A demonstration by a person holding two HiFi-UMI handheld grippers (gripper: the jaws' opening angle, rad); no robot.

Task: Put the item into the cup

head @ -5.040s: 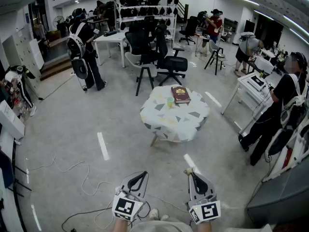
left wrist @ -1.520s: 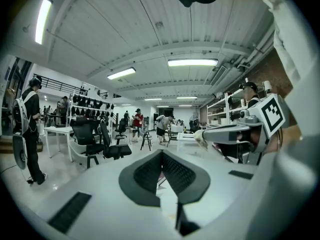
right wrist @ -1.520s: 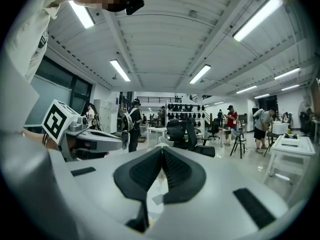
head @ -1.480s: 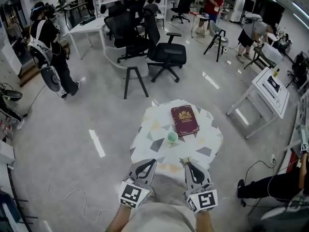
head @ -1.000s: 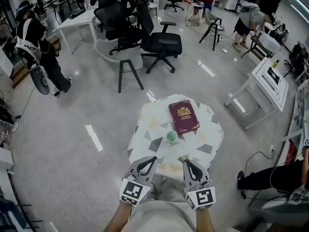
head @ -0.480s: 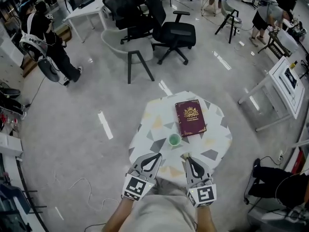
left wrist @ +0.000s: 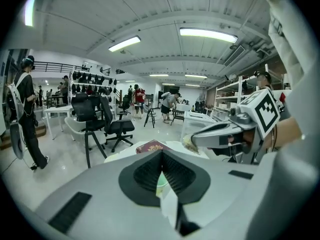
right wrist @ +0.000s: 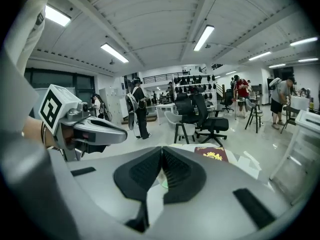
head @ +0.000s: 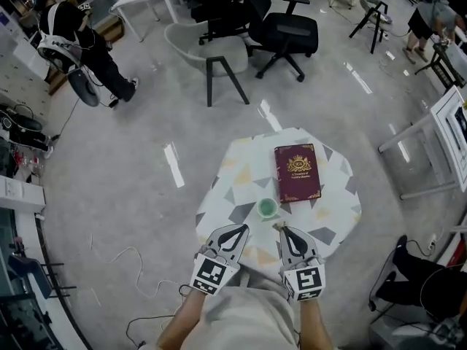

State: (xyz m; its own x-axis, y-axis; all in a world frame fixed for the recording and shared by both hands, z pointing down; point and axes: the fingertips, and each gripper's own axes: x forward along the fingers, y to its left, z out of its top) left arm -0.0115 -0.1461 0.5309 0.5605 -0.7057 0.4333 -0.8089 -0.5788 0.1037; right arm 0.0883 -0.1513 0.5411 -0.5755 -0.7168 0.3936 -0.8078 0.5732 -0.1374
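Note:
A small green cup [head: 267, 208] stands on the round table with a patterned cloth [head: 241, 173], beside a dark red book [head: 297, 172]. My right gripper [head: 278, 227] hovers at the table's near edge, just short of the cup, shut on a small pale yellowish item [head: 277, 225]. That item [left wrist: 189, 143] also shows at its tip in the left gripper view. My left gripper [head: 243, 227] is level with it to the left, shut and holding nothing. In the right gripper view the jaws [right wrist: 161, 149] meet, with the book [right wrist: 215, 155] beyond.
A grey chair [head: 211, 49] and a black office chair [head: 281, 31] stand beyond the table. A person [head: 73, 42] is at the far left. A white desk [head: 452, 122] is at the right. Cables [head: 124, 261] trail on the floor to my left.
The table, cup and book have come much closer since the earliest frame, and both grippers now reach the table's near edge. Both stay shut, the pale item still at the right tip.

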